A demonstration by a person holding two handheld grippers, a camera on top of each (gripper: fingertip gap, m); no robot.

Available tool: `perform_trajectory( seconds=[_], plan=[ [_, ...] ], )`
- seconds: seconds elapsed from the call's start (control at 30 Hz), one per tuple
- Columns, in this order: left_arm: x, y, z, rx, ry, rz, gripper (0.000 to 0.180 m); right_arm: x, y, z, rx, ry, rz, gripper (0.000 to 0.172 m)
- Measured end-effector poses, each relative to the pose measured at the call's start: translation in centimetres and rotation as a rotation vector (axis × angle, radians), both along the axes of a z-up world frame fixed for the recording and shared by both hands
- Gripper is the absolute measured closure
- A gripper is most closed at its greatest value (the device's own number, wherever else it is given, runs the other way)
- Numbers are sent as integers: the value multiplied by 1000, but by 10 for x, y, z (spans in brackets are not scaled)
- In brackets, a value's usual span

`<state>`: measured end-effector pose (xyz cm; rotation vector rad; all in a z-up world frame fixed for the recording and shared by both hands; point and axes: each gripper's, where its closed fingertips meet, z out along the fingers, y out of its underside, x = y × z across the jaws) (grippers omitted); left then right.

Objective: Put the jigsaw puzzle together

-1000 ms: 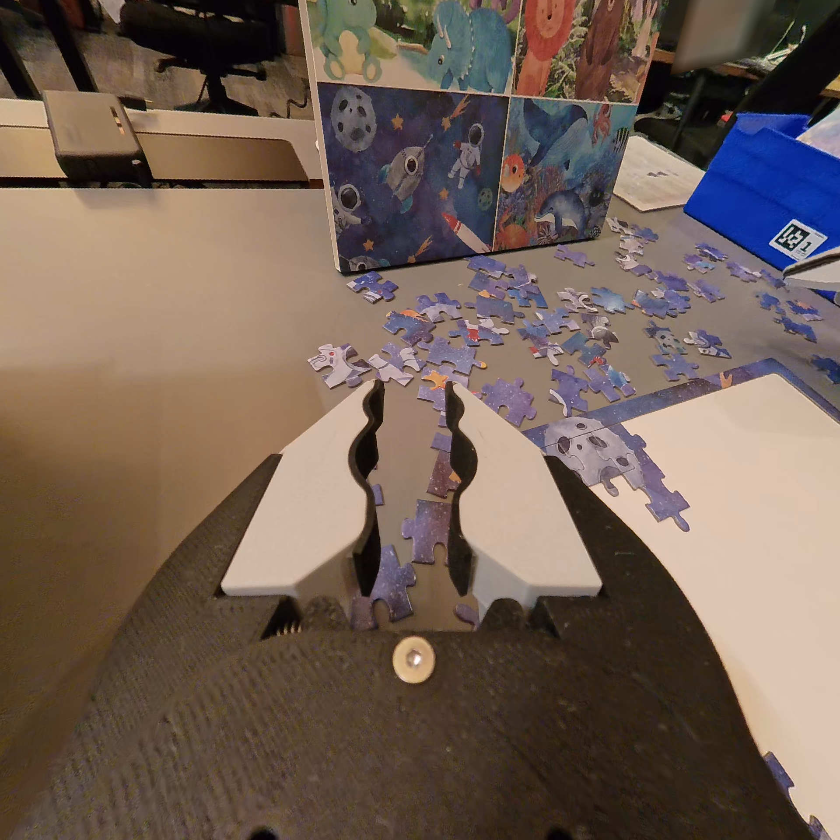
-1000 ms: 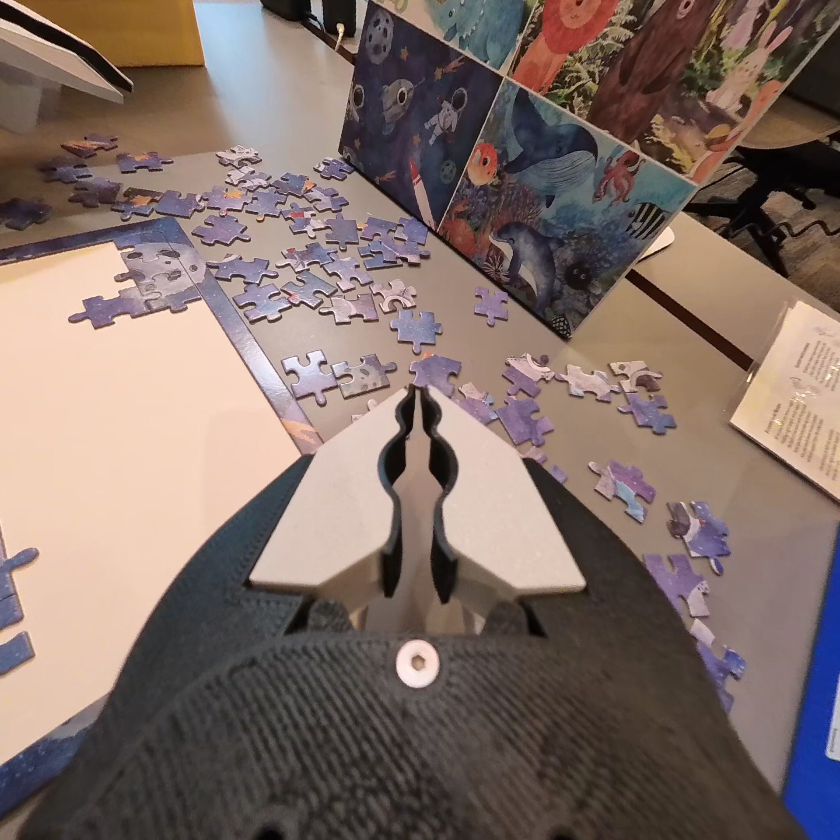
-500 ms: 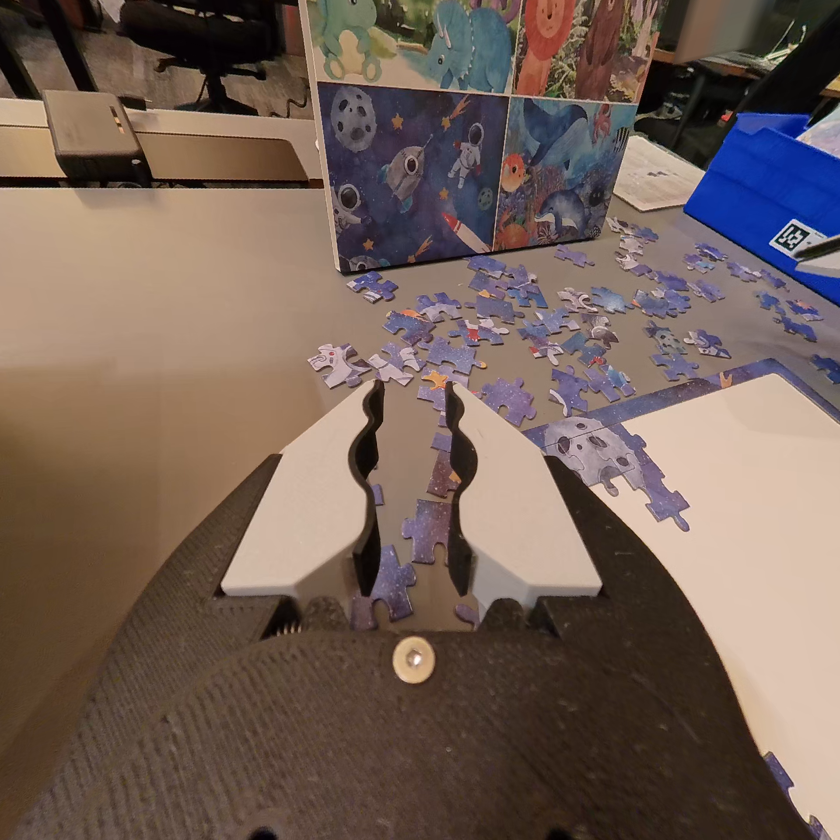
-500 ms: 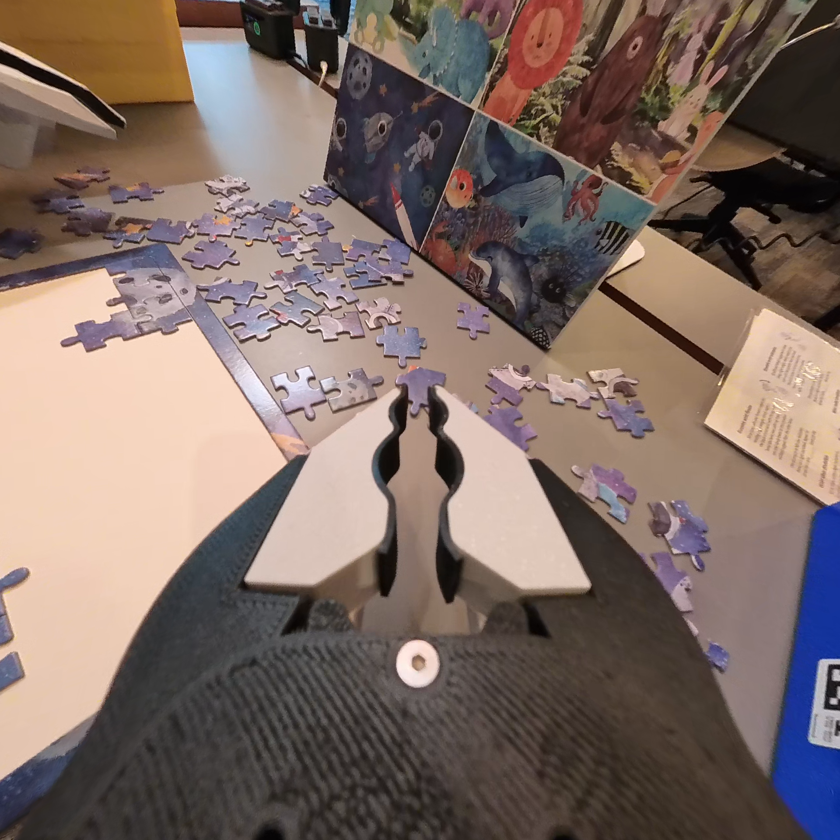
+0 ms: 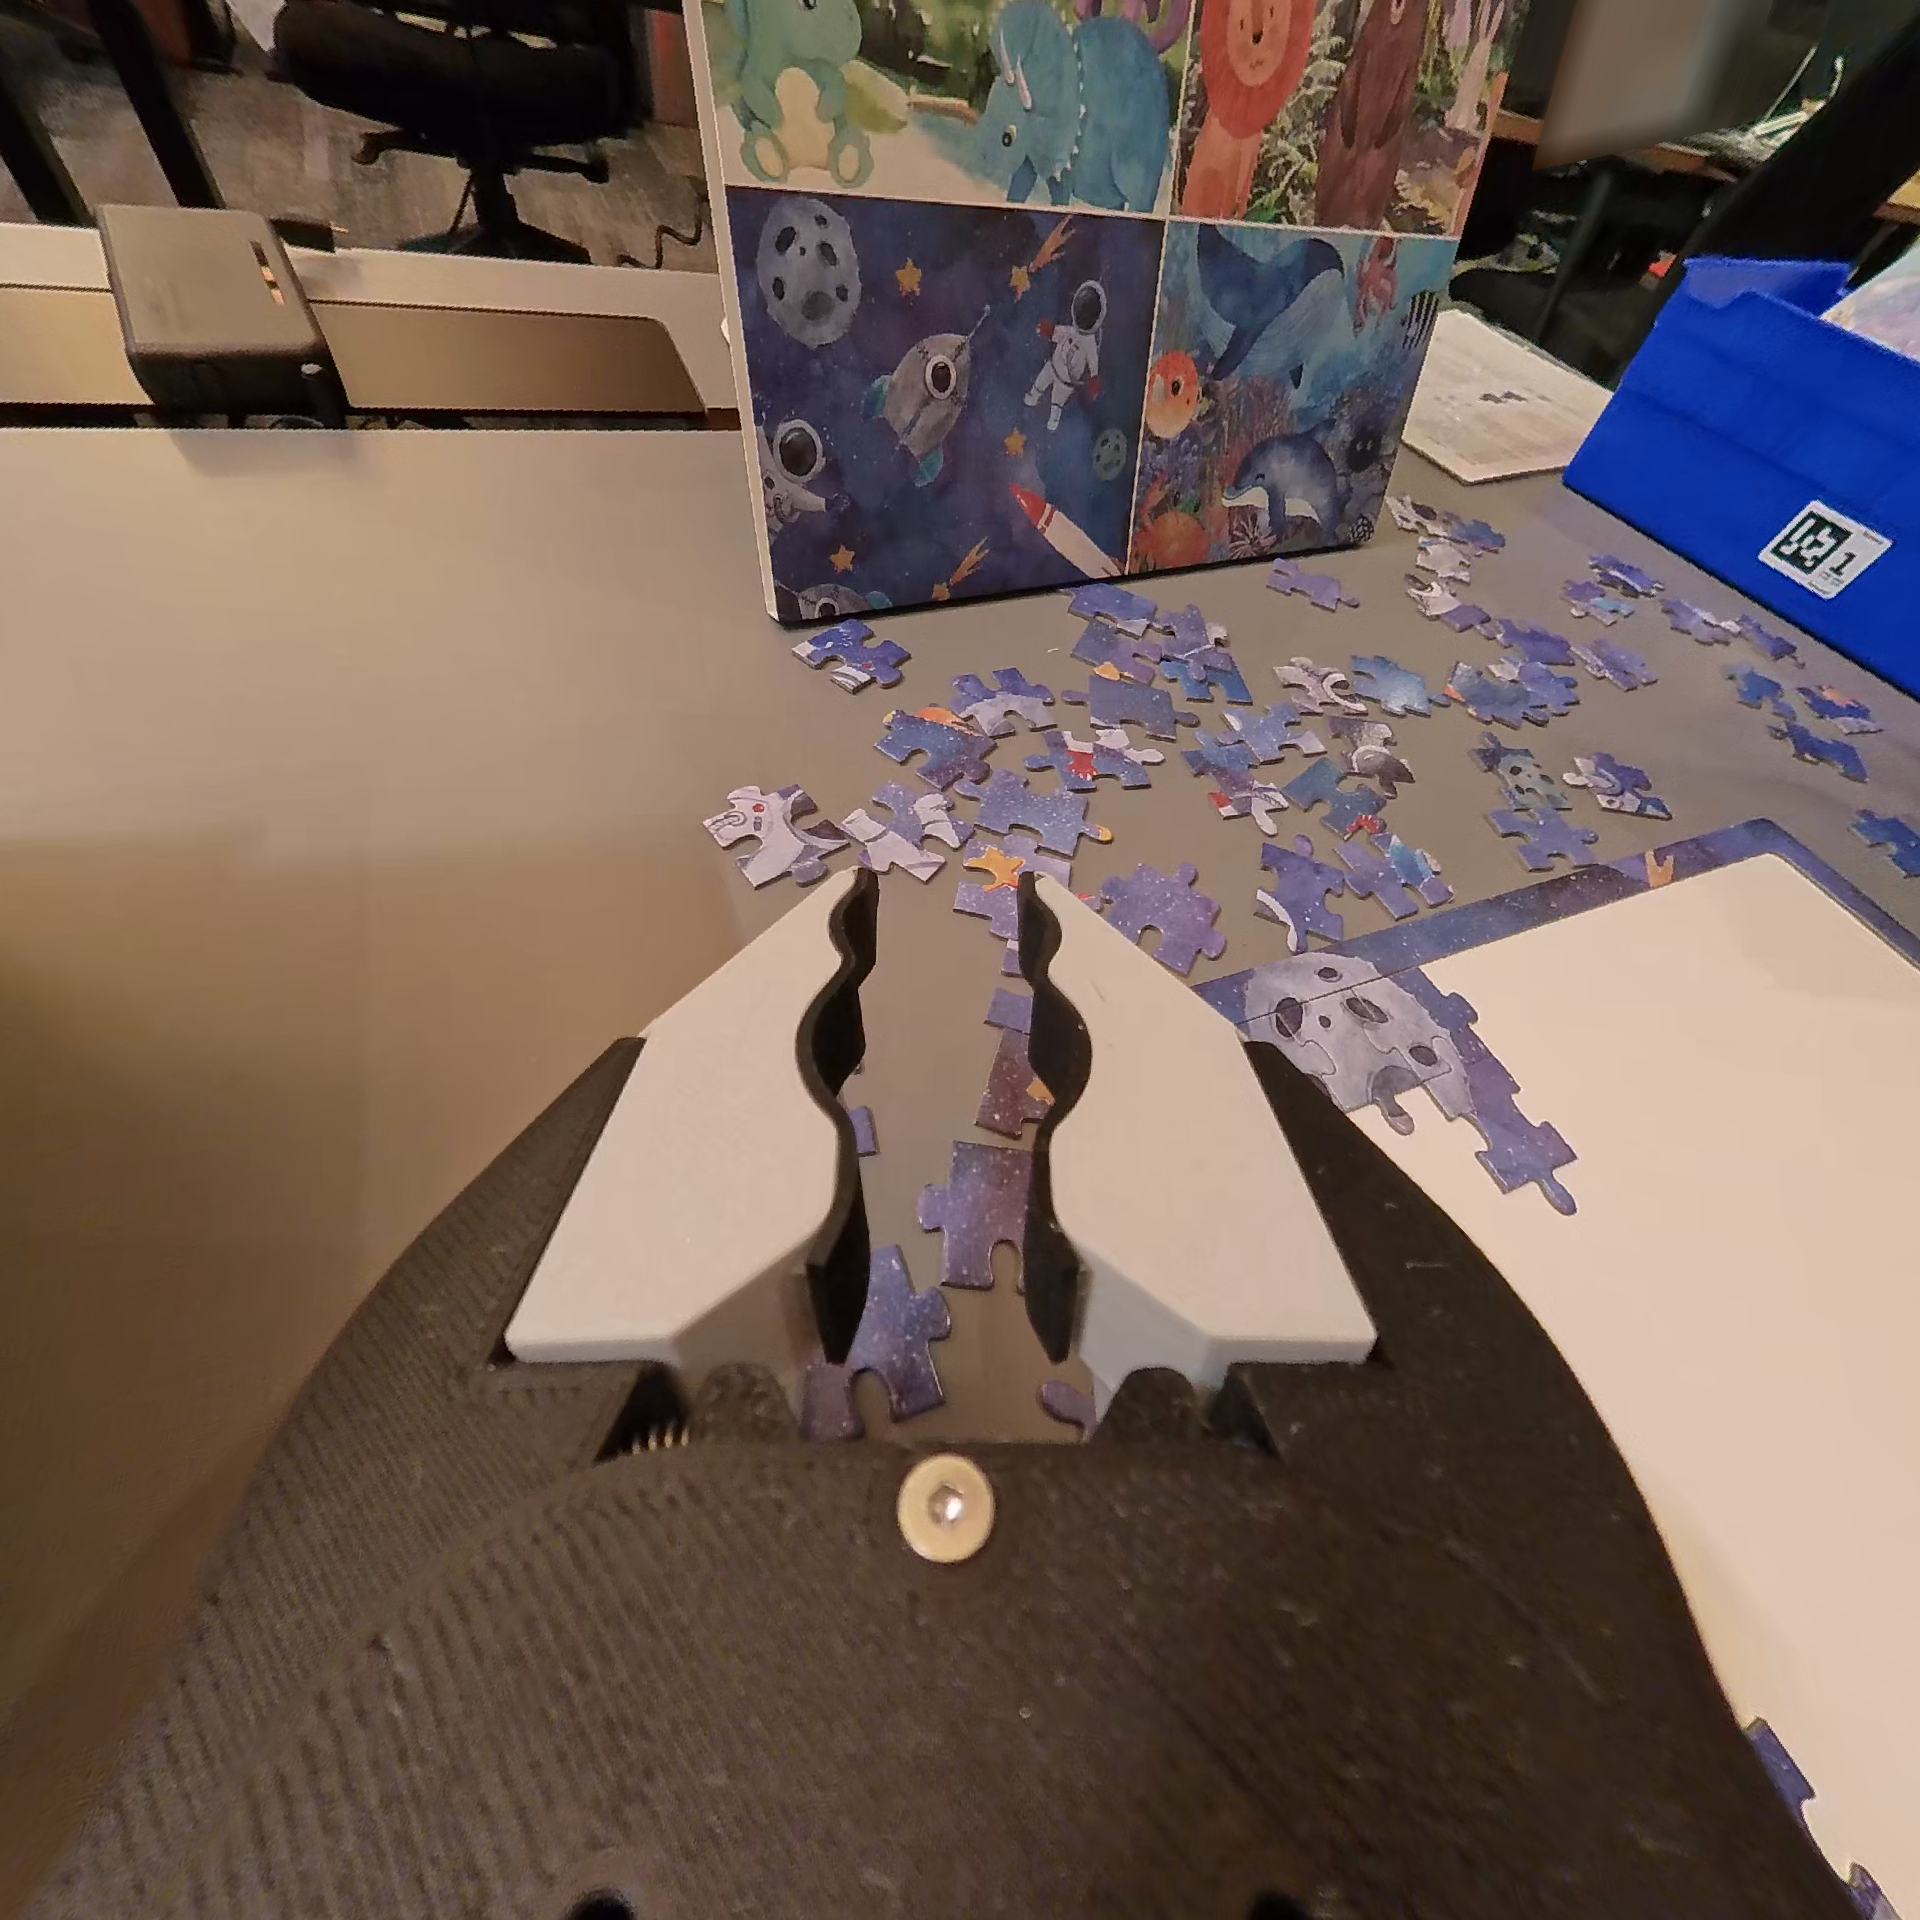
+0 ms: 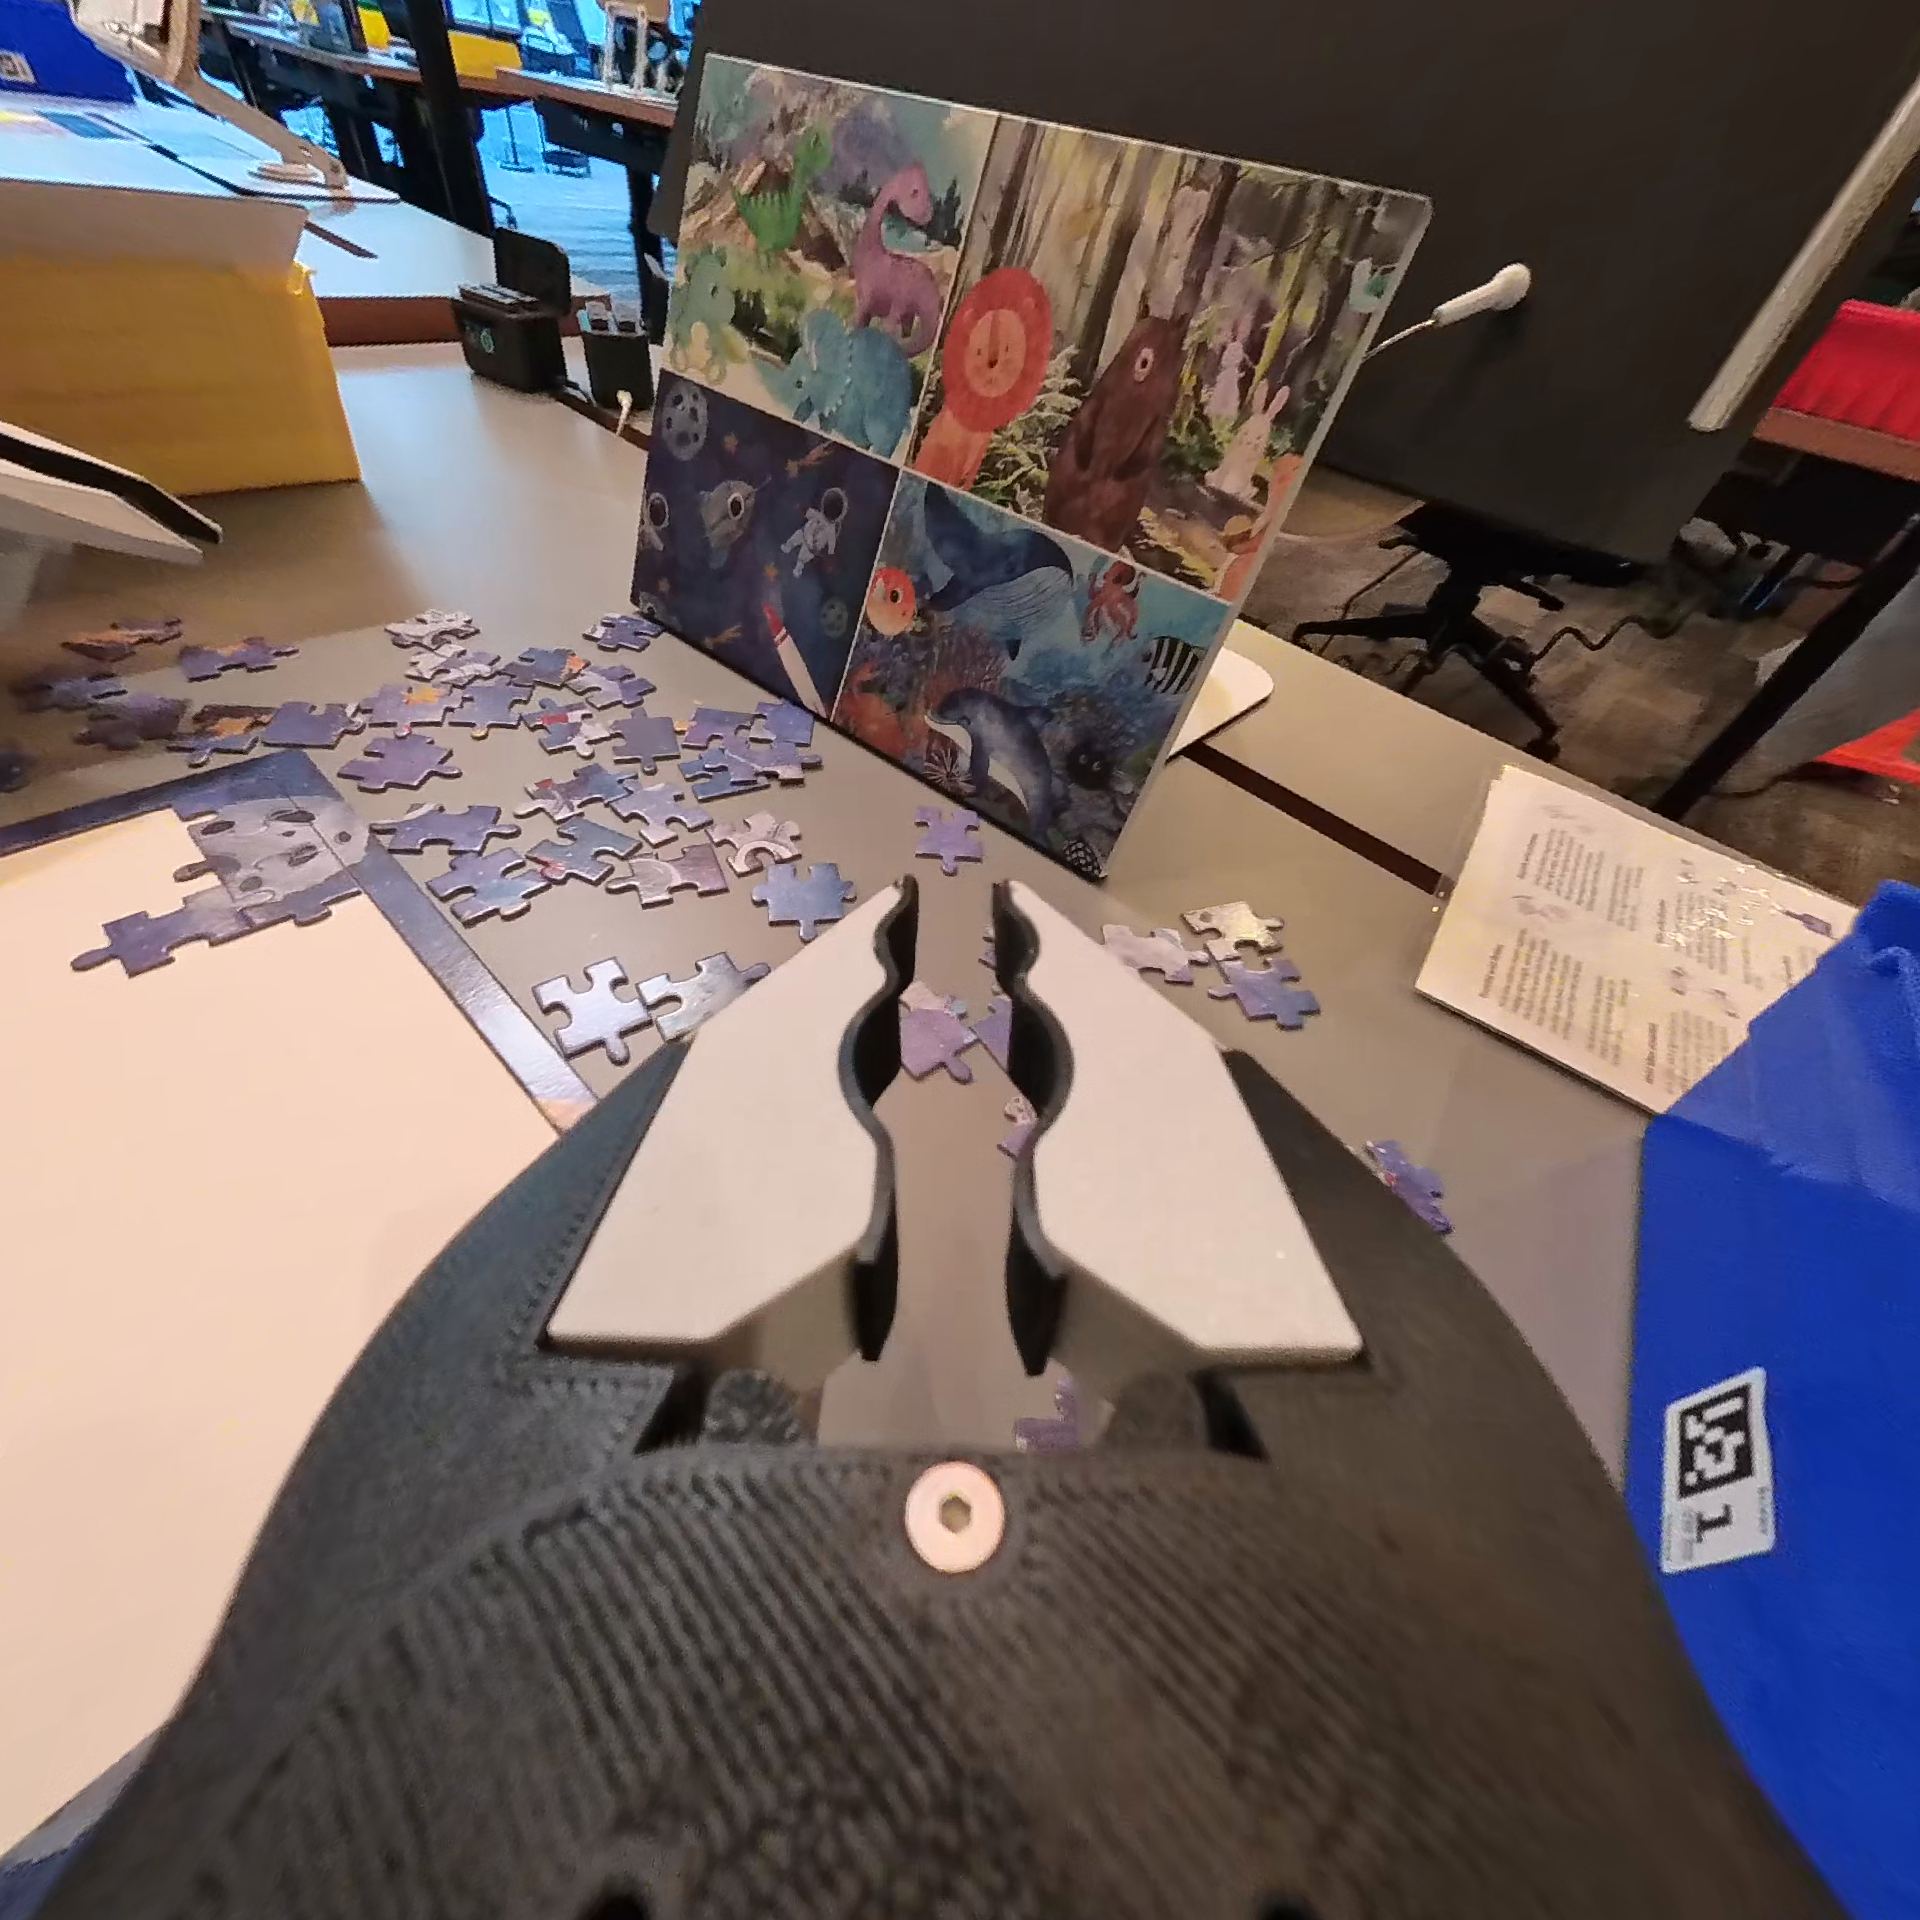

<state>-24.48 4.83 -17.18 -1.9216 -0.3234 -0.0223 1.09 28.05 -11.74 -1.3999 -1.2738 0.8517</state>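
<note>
the left gripper (image 5: 945, 883) is held low over the grey table (image 5: 364, 727), its fingers spread with nothing between the pads; only pieces lying flat on the table are seen through the gap. a star-marked piece (image 5: 1003, 868) lies just past the right fingertip, at about 1 o'clock from the tips.

the right gripper (image 6: 954, 894) is also empty, its fingers parted by a narrower gap and raised above the table. a pale purple piece (image 6: 930, 1039) lies below the gap, not touched by the pads.

the puzzle board (image 5: 1662, 1195) lies at 3 o'clock of the left gripper and at 9 o'clock of the right one. only a moon cluster (image 5: 1382, 1049) is fitted in its corner, with a few pieces at the near edge; most of the white field is bare.

the loose pieces (image 6: 582, 790) remain scattered between the board and the picture box (image 6: 987, 468), which stands upright at 12 o'clock. a blue bin (image 6: 1787, 1247) stands at 3 o'clock, a printed sheet (image 6: 1621, 935) beside it.

judged from this layout, assembly is at an early stage and nearly all placing is left.
</note>
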Motion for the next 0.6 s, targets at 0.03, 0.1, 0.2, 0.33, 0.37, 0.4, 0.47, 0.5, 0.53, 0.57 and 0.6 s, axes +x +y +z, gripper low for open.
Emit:
perform_trajectory(
  seconds=[0.03,0.1,0.2,0.33,0.37,0.4,0.47,0.5,0.53,0.57,0.6],
  plan=[
    [0,0,0,0,0,0,155,0,0,0,-6,3,1,159],
    [0,0,0,0,0,0,156,0,0,0,-16,6,6,159],
    [0,0,0,0,0,0,155,-2,-2,-5,-27,-14,18,161],
    [0,0,0,-1,-1,-1,155,-6,-4,-18,-48,-66,29,160],
    [0,0,0,-1,-1,-1,155,-7,-4,-21,-51,-77,31,160],
    [0,0,0,-1,-2,-1,155,-7,-5,-23,-54,-86,32,160],
    [0,0,0,-1,-3,-1,155,-7,-4,-26,-57,-94,33,159],
    [0,0,0,-1,-4,-1,155,-7,-4,-25,-57,-92,32,159],
    [0,0,0,-1,-4,-1,155,-7,-4,-24,-57,-88,29,159],
    [0,0,0,-1,-4,-1,155,-6,-3,-23,-56,-81,25,159],
    [0,0,0,-1,-4,-1,155,-5,-2,-21,-55,-73,20,159]
  ],
)
